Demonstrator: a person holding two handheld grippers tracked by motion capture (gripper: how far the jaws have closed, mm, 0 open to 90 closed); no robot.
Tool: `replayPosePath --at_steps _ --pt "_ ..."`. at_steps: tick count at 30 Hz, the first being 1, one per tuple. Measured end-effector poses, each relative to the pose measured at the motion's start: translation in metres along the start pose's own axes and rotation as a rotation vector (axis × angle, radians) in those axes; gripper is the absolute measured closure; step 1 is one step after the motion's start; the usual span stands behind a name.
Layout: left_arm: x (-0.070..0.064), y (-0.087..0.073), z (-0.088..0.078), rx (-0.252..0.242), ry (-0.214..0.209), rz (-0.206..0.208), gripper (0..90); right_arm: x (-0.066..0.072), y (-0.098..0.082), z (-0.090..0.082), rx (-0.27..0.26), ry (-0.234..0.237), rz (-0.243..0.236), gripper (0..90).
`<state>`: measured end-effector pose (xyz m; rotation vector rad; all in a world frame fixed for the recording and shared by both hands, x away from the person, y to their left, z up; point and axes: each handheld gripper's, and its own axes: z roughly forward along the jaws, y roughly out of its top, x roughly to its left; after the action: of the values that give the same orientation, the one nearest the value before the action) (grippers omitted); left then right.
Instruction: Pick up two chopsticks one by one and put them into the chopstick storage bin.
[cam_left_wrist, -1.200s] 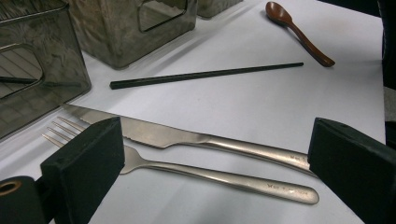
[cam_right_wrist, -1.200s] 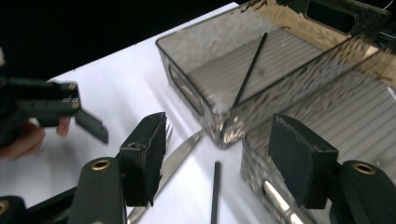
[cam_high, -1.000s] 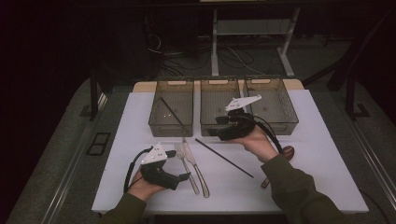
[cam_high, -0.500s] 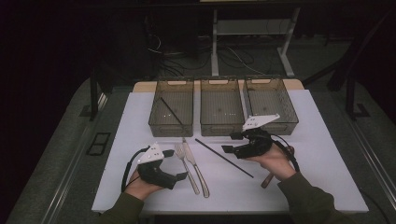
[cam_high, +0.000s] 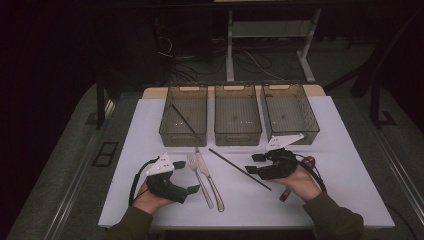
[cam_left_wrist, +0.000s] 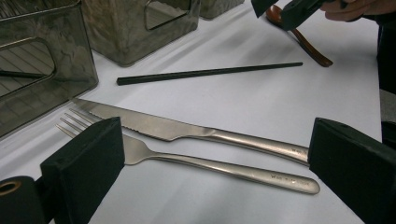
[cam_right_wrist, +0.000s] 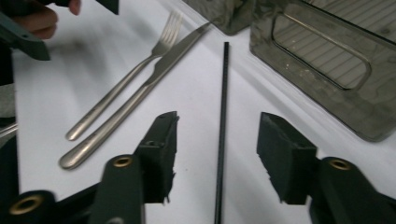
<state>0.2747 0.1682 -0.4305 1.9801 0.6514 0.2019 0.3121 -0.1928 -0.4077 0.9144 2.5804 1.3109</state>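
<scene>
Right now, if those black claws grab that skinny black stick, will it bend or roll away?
Probably neither. The black chopstick lies dead straight on the white table, so it looks stiff. Its edges seem squarish, so it should roll little. It is thin and smooth, so it might slip or pivot between the right gripper pads, which straddle it untouched.

Right gripper (cam_high: 256, 164) over black chopstick (cam_high: 240, 169)

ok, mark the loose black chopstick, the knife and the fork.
black chopstick (cam_right_wrist: 223, 126), right gripper view, mid shaft.
knife (cam_left_wrist: 187, 130), left gripper view, where blade meets handle.
fork (cam_left_wrist: 135, 150), left gripper view, neck behind the tines.
</scene>
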Motion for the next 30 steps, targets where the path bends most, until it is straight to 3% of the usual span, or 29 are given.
replayPosePath --at_steps 13,23,30 --pt "0.0 0.0 -0.001 0.002 0.0 0.001 2.8 -0.004 -0.016 0.031 0.111 -0.019 -0.009 71.0" --pt "0.0 0.0 -0.001 0.0 0.0 0.0 2.8 -0.003 -0.019 0.04 0.137 -0.027 -0.037 81.2" --pt "0.0 0.0 -0.001 0.0 0.003 0.0 2.8 -0.001 -0.02 0.041 0.14 -0.042 -0.053 82.8"
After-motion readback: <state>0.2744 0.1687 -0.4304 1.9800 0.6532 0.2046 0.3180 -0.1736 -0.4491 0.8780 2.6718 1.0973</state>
